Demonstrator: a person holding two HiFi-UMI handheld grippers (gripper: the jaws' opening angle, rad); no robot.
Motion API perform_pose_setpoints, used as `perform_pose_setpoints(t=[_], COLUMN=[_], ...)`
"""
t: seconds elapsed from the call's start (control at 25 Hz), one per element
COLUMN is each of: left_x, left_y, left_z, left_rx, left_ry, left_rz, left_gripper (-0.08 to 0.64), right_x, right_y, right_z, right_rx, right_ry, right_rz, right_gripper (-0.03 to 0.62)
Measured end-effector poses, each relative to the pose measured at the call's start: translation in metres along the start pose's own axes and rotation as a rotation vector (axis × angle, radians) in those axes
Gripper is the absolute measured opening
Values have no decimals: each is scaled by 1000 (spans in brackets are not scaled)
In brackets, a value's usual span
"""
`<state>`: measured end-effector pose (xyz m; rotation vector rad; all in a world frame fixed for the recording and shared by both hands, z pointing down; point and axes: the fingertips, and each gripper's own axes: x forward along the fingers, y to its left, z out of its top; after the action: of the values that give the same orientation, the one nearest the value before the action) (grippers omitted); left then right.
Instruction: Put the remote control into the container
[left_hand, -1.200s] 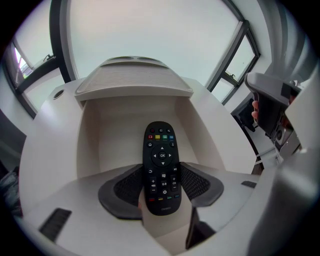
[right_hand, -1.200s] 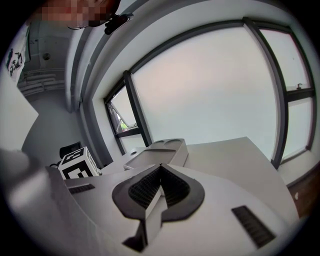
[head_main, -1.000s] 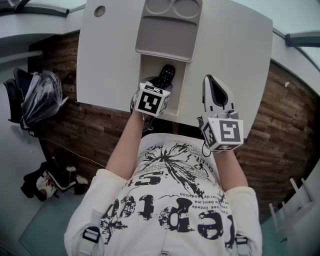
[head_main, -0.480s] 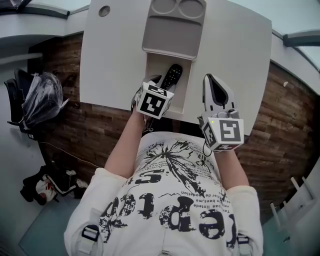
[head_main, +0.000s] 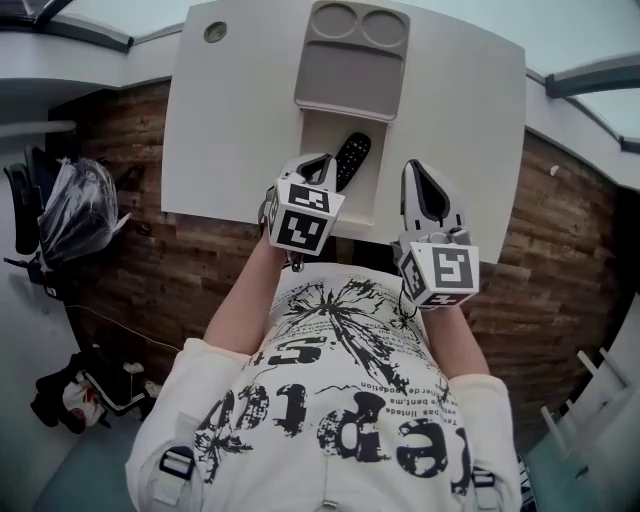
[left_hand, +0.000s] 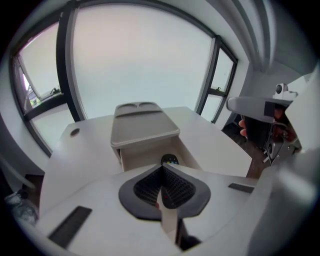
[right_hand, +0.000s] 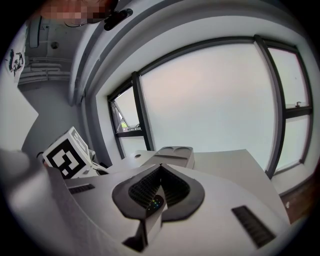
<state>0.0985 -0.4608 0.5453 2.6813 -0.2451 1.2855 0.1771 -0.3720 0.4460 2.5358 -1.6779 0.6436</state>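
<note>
The black remote control (head_main: 351, 158) lies inside the open compartment of the grey container (head_main: 348, 75) on the white table; its coloured buttons show in the left gripper view (left_hand: 169, 160). My left gripper (head_main: 316, 168) hovers at the compartment's near left corner, just beside the remote. Its jaws are closing, the pads meet (left_hand: 162, 169), and nothing is between them. My right gripper (head_main: 420, 172) hangs over the table right of the container, shut and empty (right_hand: 160, 167).
The container's lid part with two round hollows (head_main: 353, 24) lies toward the far edge. A cable hole (head_main: 215, 32) is at the table's far left corner. A dark bag (head_main: 75, 205) and clutter (head_main: 70, 390) sit on the floor at left.
The left gripper has drawn back a little from the remote, which now lies free in the compartment. The right gripper has barely moved.
</note>
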Motion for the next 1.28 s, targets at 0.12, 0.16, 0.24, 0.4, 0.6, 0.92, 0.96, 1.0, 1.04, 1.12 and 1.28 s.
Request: perform_pose_setpoints(t=[0.12,0.16,0.24,0.4,0.6,0.92,0.96,1.0,1.04,1.12,1.28], left_x=[-31,-42,-67,-107,-154,-198,-198,-196,-195,-194,-194], left_y=[-1,-1,1,4,-1,12,14,15,16,16,15], left_z=[29,40,62,93,123,128,128,127,126,124,126], left_rx=[62,79,101,135,211,141,140,137,131,108,83], left_ry=[-162,-221,-322,-495,-773,-980,-976,-967,-959,-954,-970], left_rz=[13,15,22,28,0,11,28,42,49,38,9], left_gripper=[9,9,9,9,9,11,11,11,11,11,9], right_x=[-5,-6,-7,-9,-12,-20,-22,-24,-25,-26,-28], right_y=[10,13,19,29,39,61,61,60,60,62,64], right_z=[5,7,12,24,39,61,62,63,63,62,62], right_rx=[-6,-13,-23,-40,-49,-123,-128,-131,-134,-138,-141], right_ry=[-16,-22,-36,-69,-122,-209,-217,-222,-225,-226,-233], right_rz=[-24,-31,-43,-66,-88,-90,-97,-104,-108,-111,-105], right_gripper=[3,2,3,3,2,2,2,2,2,2,2])
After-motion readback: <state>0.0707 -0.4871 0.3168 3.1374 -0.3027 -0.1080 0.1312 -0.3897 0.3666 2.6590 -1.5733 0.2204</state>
